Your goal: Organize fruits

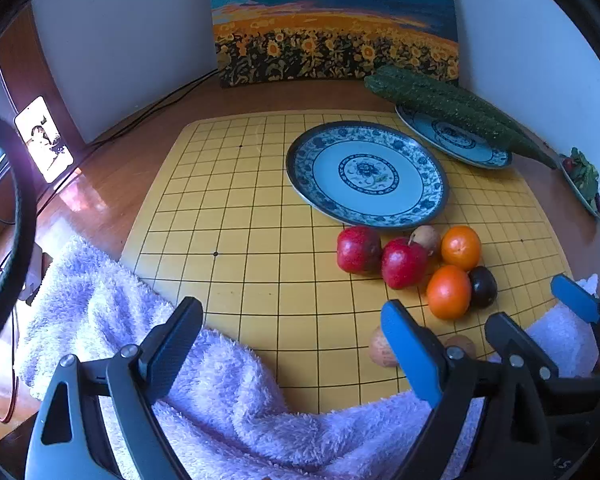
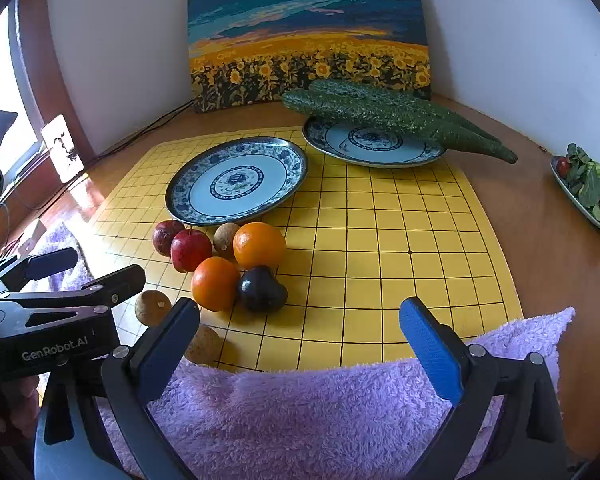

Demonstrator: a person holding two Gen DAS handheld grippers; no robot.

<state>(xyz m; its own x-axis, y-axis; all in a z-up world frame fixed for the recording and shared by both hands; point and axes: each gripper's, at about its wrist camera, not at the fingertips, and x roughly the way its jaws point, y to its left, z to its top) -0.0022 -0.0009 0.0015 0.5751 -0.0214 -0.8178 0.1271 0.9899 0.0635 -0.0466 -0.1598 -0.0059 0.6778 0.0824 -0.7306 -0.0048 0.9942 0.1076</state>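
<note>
Eight fruits (image 2: 236, 268) lay clustered on the yellow grid mat (image 2: 380, 240), just beside the empty patterned plate (image 2: 236, 180). Both left tongs (image 1: 296, 344) and right tongs (image 2: 300, 336) hung released, grasping nothing. Best begin with the near orange (image 2: 215, 284), closing squarely across its middle to stop rolling.

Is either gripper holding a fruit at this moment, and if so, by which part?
Nothing is held. The left gripper and right gripper are both open over the towel, short of the fruits.
</note>
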